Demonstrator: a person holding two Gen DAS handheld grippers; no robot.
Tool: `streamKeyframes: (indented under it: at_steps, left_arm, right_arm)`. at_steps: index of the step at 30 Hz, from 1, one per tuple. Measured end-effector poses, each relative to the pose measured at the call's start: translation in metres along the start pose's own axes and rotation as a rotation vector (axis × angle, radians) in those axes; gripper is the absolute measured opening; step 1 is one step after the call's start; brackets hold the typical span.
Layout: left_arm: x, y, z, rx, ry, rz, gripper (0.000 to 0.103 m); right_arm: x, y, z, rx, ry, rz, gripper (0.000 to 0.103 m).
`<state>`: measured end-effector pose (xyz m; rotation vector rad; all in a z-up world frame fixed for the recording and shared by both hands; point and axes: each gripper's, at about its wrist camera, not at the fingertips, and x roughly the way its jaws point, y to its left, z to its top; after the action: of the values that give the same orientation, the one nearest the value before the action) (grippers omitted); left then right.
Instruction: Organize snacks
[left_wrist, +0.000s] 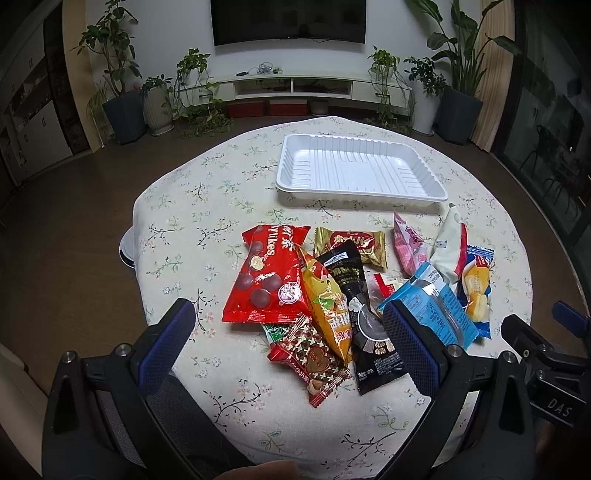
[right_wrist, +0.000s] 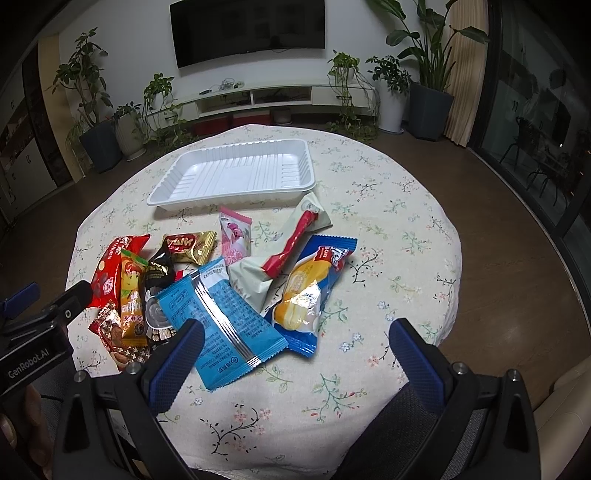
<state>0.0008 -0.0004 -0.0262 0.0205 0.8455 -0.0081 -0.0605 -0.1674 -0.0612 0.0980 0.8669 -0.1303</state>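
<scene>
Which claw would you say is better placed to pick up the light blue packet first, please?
Probably the right claw: it is open, and the light blue packet lies right at its left finger. The left claw, also open, faces the red chocolate bag instead. The white tray is empty.

The left black two-finger tool with blue ribbed pads is held low and pointing forward, its jaws spread wide with nothing between the pads. The right black two-finger tool with blue ribbed pads sits level with it in the same forward pose, jaws equally wide and gripping nothing. Each tool's black body shows at the edge of the other's view, so the two are side by side and apart.
</scene>
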Motion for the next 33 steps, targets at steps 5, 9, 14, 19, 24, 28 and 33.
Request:
streamKeyframes:
  at_steps: [5,9,14,19,24,28,33]
  left_arm:
    - [0.002,0.002,0.000,0.000,0.002,-0.009,0.103]
    - [0.000,0.007,-0.005,0.006,-0.024,-0.019,0.103]
    - [0.013,0.018,-0.019,0.023,0.045,-0.108,0.103]
    - [0.021,0.034,-0.042,0.014,0.085,-0.214,0.103]
    - [0.025,0.058,-0.045,-0.100,0.095,-0.198,0.103]
    - [0.031,0.069,-0.024,-0.098,0.092,-0.192,0.103]
    - [0.059,0.066,0.023,-0.021,0.138,-0.189,0.103]
  right_arm:
    - [0.000,0.000,-0.001,0.002,0.001,0.001,0.102]
    - [0.001,0.000,-0.001,0.003,-0.002,0.005,0.102]
    - [-0.005,-0.005,-0.004,0.021,-0.031,0.040,0.102]
    - [-0.010,-0.012,-0.001,0.033,-0.052,0.079,0.102]
    - [-0.011,-0.022,0.001,0.090,-0.070,0.199,0.102]
    - [-0.008,-0.029,-0.002,0.168,-0.079,0.321,0.102]
    - [-0.002,-0.019,-0.001,0.108,-0.017,0.376,0.092]
